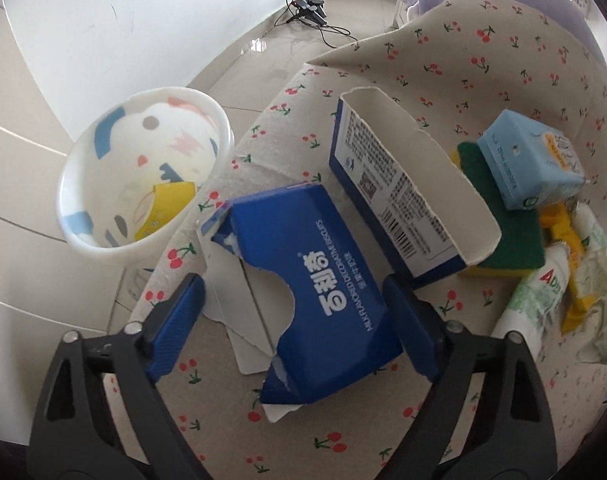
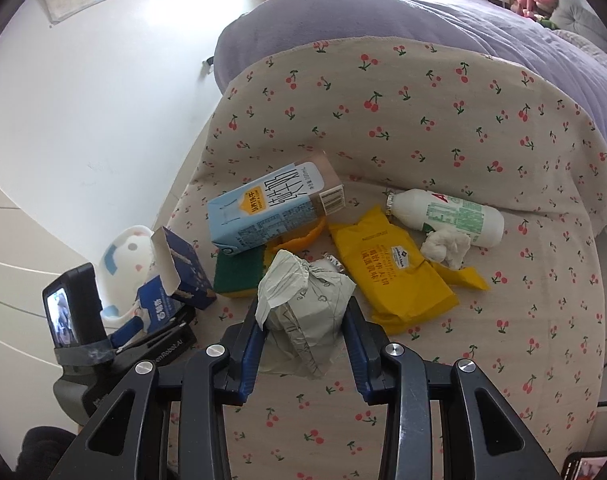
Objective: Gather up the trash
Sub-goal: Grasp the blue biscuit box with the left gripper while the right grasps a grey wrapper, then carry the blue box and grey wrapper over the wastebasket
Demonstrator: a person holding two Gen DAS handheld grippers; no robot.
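Where lower centre of each frame shows the tools: left gripper (image 1: 293, 328) spread wide around torn blue box (image 1: 315, 304), right finger (image 1: 413, 328) touching it; right gripper (image 2: 303, 330) clamped on crumpled paper wrapper (image 2: 303, 304); bin (image 1: 143, 176) upper left.

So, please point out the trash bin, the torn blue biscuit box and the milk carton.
trash bin (image 1: 103, 196): left wrist view, inner wall.
torn blue biscuit box (image 1: 323, 280): left wrist view, printed top face.
milk carton (image 2: 271, 208): right wrist view, front face.

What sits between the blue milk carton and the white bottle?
In the right wrist view, the yellow wrapper lies between the blue milk carton and white bottle.
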